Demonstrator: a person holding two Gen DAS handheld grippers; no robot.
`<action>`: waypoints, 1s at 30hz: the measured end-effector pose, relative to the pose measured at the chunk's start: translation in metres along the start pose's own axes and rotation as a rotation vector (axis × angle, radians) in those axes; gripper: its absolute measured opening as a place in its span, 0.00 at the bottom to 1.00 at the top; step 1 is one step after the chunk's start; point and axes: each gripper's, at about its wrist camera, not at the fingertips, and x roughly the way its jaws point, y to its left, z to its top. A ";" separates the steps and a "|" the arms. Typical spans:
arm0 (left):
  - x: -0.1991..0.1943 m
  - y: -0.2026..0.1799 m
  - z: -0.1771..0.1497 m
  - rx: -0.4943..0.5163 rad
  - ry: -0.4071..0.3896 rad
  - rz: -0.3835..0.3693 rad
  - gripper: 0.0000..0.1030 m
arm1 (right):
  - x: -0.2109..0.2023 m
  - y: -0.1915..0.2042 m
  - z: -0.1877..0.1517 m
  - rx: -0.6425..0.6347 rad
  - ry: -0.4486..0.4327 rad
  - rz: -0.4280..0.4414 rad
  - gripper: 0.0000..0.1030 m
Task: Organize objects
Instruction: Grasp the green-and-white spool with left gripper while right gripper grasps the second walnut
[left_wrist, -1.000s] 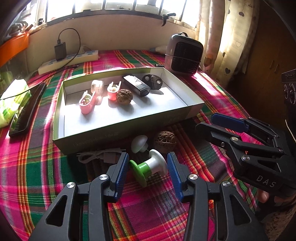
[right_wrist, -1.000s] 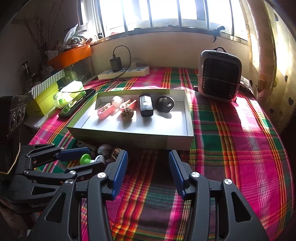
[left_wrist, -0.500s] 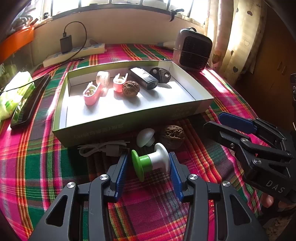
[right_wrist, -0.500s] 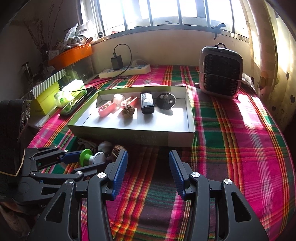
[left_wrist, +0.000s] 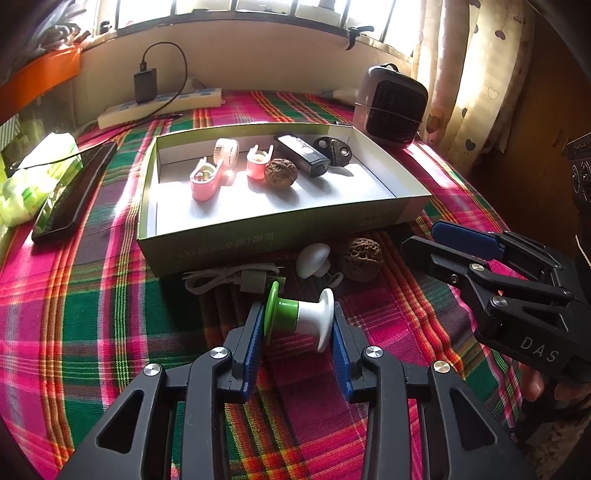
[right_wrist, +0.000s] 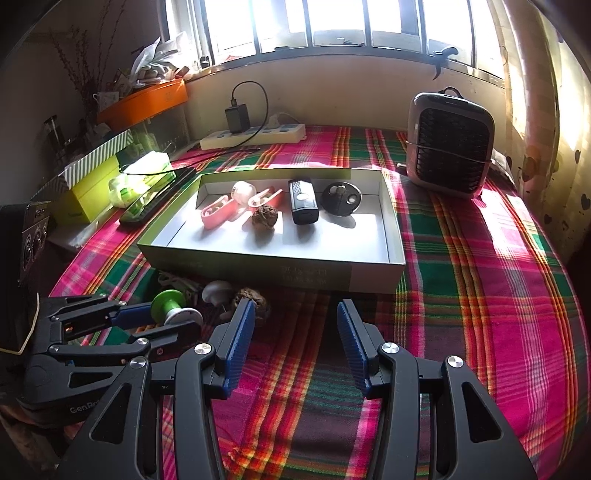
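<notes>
Left gripper (left_wrist: 298, 328), seen from the left wrist camera, is clamped on the green-and-white spool (left_wrist: 299, 320): its blue pads press the green flange on one side and the white flange on the other, and the spool lies crosswise between them. It appears lifted just clear of the plaid tablecloth (left_wrist: 92, 332), though contact underneath cannot be confirmed. Ahead stands the open box (left_wrist: 280, 229), which already holds a pink clip (left_wrist: 207, 179), a white ring (left_wrist: 226, 149), a small pink holder (left_wrist: 258, 164), a walnut (left_wrist: 280, 174), a black device (left_wrist: 303, 155) and a dark round fitting (left_wrist: 334, 149). Outside the box, close to its near wall, lie a white cable (left_wrist: 229, 278), a white mushroom-shaped knob (left_wrist: 313, 258) and a second walnut (left_wrist: 361, 254). Judgement: the task is a little over half done; the spool is in hand, three items wait. Right gripper (left_wrist: 458, 251) hovers at the right with its fingers apart, empty.

Right wrist view: the right gripper (right_wrist: 291, 332) has its jaws wide apart with nothing between them, only tablecloth (right_wrist: 480, 295). The box (right_wrist: 280, 264) sits ahead with the far row filled and its near floor bare. The left gripper (right_wrist: 155, 321) is at lower left, closed on the spool (right_wrist: 171, 306), which is near the box's front left corner, below rim height as far as can be told. The knob (right_wrist: 216, 290) and second walnut (right_wrist: 251, 297) lie just beyond the right gripper's left finger; the cable (right_wrist: 177, 282) is partly hidden.
</notes>
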 end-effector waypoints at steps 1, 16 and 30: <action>-0.002 0.002 -0.002 -0.002 -0.001 0.003 0.31 | 0.001 0.002 0.000 -0.002 0.004 0.001 0.47; -0.009 0.027 -0.011 -0.029 -0.034 -0.027 0.31 | 0.033 0.017 0.005 0.004 0.080 0.012 0.47; -0.007 0.030 -0.008 -0.044 -0.038 -0.043 0.31 | 0.039 0.020 0.006 -0.021 0.090 0.015 0.46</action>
